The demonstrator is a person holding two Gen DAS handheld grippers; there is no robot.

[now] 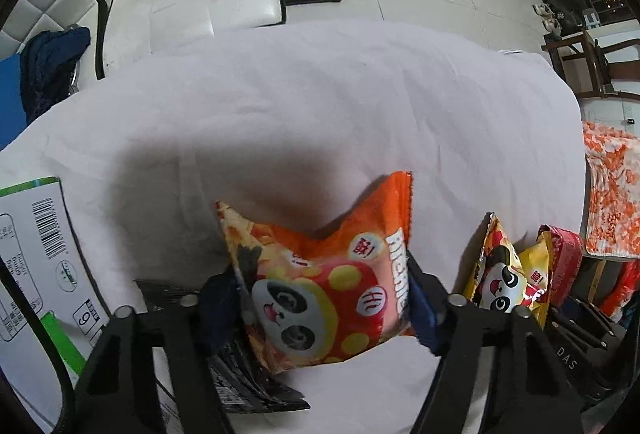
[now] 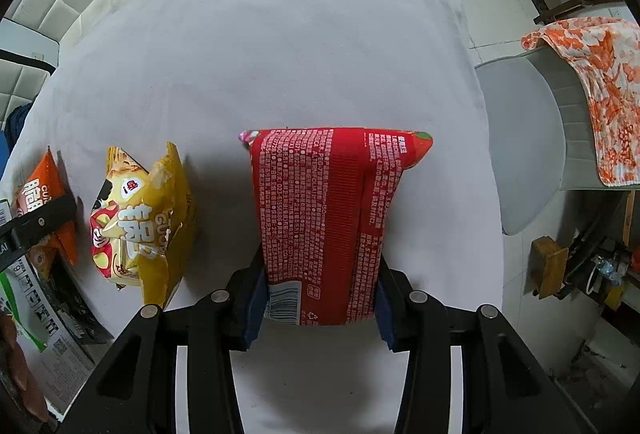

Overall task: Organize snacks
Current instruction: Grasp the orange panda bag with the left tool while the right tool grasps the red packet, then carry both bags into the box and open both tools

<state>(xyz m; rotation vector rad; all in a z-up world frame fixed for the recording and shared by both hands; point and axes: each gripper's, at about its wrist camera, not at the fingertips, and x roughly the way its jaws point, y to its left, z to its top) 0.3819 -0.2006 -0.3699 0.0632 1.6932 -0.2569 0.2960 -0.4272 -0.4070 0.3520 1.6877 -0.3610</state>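
left gripper (image 1: 320,298) jaws clamped on orange panda snack bag (image 1: 320,286); right gripper (image 2: 318,298) clamped on red snack pack (image 2: 320,218) (barcode side up), yellow bag (image 2: 140,218) lying between them on white cloth (image 2: 280,54).

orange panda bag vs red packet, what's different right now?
The orange panda bag shows its printed front, a cartoon panda; the red packet shows its back, fine print and a barcode. The orange panda bag is puffy and squarish; the red packet is longer and flatter. The left gripper pinches the orange one, the right gripper the red one. Both are held by their sides over the white cloth.
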